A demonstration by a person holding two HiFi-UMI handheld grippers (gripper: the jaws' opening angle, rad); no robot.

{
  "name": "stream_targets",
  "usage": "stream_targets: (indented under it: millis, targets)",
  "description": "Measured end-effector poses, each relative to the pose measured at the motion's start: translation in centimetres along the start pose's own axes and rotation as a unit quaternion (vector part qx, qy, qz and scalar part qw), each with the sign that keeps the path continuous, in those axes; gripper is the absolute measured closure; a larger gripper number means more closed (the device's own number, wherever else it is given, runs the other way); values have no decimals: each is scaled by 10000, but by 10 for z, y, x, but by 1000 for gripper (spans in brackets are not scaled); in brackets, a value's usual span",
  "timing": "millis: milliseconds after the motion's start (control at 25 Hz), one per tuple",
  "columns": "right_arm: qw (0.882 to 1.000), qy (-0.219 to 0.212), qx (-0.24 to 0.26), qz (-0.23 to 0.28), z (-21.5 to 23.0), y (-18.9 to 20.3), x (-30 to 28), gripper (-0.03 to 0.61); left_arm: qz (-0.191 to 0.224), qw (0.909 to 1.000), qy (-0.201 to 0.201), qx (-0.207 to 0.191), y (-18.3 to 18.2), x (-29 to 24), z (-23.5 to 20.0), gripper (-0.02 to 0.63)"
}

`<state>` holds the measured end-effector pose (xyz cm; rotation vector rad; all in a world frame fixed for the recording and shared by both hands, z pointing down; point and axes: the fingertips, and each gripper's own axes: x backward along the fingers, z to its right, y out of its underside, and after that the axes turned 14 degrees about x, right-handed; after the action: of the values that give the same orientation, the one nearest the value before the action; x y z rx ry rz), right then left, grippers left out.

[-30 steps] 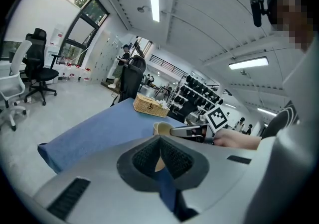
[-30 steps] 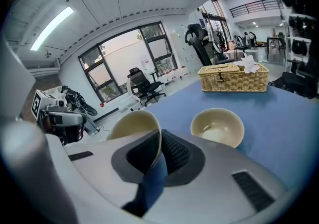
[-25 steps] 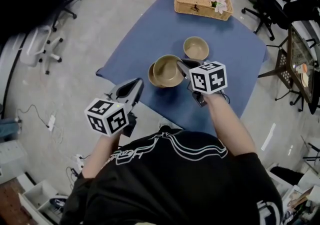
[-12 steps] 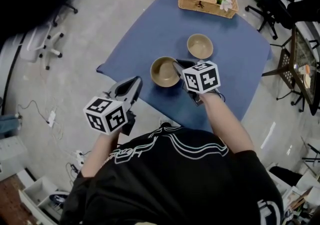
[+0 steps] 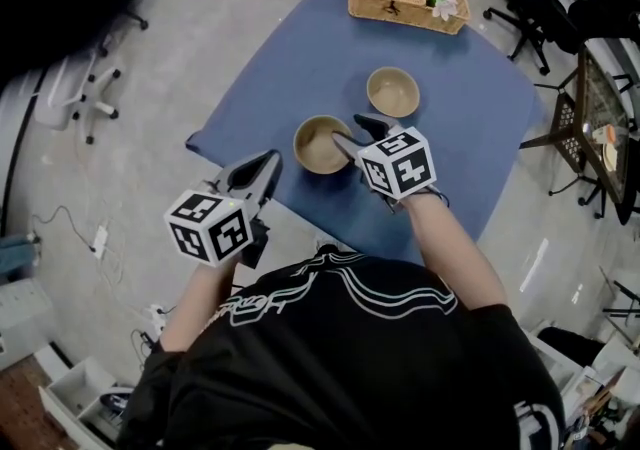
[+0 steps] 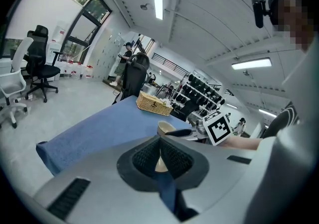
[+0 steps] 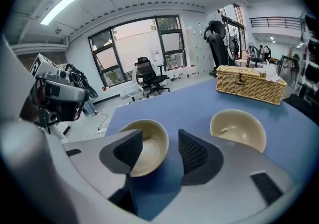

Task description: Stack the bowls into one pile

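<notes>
A tan bowl rests on the blue table, nested on the one below so that a single rim shows. A second tan bowl stands alone just beyond it. My right gripper straddles the near bowl's rim, one jaw inside and one outside. Its jaws have just been opening and the pads stand clear of the rim. My left gripper hangs off the table's near-left edge, shut on nothing.
A wicker basket with a tissue sits at the table's far edge. Office chairs stand on the floor to the left, more chairs and a glass side table to the right.
The bowl held tilted over the lower one has dropped into it. The right jaws have parted and let go of its rim. The left gripper has stayed put.
</notes>
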<state>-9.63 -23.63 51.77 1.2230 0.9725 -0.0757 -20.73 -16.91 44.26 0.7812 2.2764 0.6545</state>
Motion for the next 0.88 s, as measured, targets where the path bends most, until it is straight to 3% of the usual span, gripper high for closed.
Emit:
stream_targets:
  millis: [320, 880]
  targets:
    - [9993, 108, -221, 268, 14, 0, 25, 295, -102, 9998, 146, -70, 0, -16, 11, 591]
    - [9901, 1136, -757, 325, 106, 24, 68, 295, -423, 9985, 286, -214, 2, -53, 16, 591]
